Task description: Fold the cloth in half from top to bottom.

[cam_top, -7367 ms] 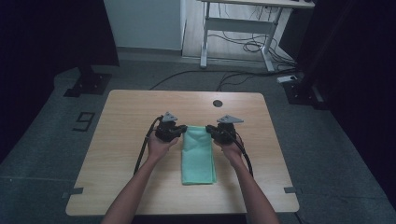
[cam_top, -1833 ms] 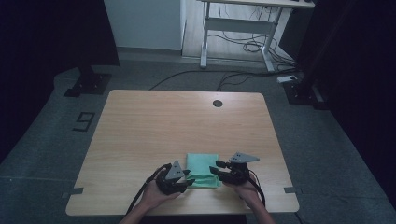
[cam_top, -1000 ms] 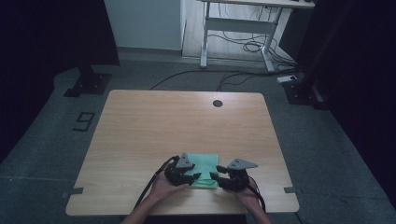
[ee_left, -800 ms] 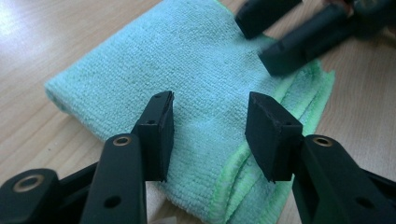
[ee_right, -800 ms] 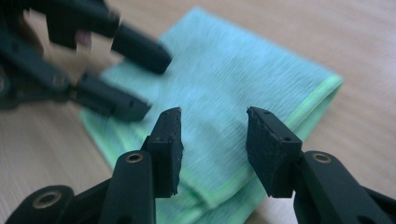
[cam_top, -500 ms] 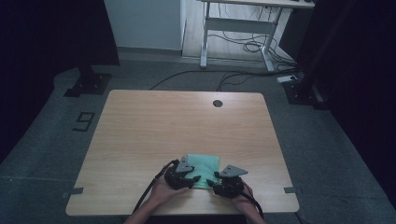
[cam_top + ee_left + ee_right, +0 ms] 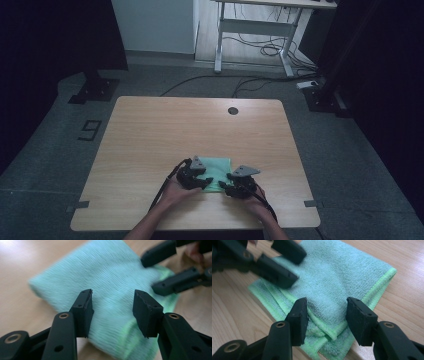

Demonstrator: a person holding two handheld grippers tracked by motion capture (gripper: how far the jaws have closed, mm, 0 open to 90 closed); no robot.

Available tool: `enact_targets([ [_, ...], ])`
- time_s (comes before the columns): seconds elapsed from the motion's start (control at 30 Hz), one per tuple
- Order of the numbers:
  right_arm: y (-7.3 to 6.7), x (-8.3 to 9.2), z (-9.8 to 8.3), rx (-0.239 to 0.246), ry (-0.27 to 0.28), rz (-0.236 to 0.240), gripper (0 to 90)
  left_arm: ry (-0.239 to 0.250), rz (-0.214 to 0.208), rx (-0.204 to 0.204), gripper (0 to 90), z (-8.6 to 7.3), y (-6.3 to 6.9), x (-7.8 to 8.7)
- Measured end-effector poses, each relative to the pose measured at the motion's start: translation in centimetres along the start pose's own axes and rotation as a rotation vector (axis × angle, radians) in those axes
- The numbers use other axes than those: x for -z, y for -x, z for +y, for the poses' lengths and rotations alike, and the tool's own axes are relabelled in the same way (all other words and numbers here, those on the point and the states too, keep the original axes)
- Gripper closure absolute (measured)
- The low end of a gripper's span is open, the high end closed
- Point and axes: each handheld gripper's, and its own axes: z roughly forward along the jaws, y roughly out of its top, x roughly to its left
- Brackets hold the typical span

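While both grippers gape, their fingers (image 7: 300,315) straddle the folded green cloth (image 7: 332,280).

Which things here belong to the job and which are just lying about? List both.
In the job: green cloth, folded on the table; left gripper, open over it; right gripper, open over its corner.

Lying about: cables on the floor; desk frame behind.

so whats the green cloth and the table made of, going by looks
The green cloth looks like microfibre or terry: a soft, matte, looped pile with a brighter stitched hem, lying folded in layers. The table looks like light wood or a wood-grain laminate, smooth with fine straight grain lines and a faint sheen; which of the two I cannot tell.
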Motion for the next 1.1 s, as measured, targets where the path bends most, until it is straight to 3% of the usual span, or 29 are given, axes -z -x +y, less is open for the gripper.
enact_targets([
  [0.13,0.0,-0.1,0.1,-0.002,-0.001,-0.002,51.5,0.052,-0.006,0.025,49.2,2.2,-1.2,0.2],
  [0.27,-0.1,-0.6,0.5,-0.008,-0.003,-0.022,51.5,-0.005,0.000,0.051,48.7,3.7,-2.0,-1.5],
  [0.4,-0.2,-0.6,0.4,-0.003,-0.002,-0.036,51.8,-0.069,-0.001,0.056,48.4,3.0,-2.5,-2.8],
  [0.5,-0.1,-0.6,0.4,-0.006,-0.005,-0.027,51.8,-0.043,-0.023,0.087,48.2,2.6,-2.9,-3.0],
  [0.57,-0.1,-0.5,0.4,-0.007,-0.005,-0.024,51.9,-0.049,-0.026,0.081,48.1,2.5,-2.9,-3.0],
  [0.8,0.0,-0.3,0.2,-0.021,-0.008,-0.028,51.9,-0.045,0.012,0.072,46.7,1.6,-3.0,-1.7],
  [0.93,0.0,-0.3,0.2,-0.019,-0.009,-0.027,51.9,-0.053,0.040,0.038,44.9,0.8,-2.3,-0.3],
  [1.1,0.0,-0.3,0.2,-0.017,-0.009,-0.027,51.9,-0.051,0.030,0.007,42.2,0.1,-0.6,0.8],
])
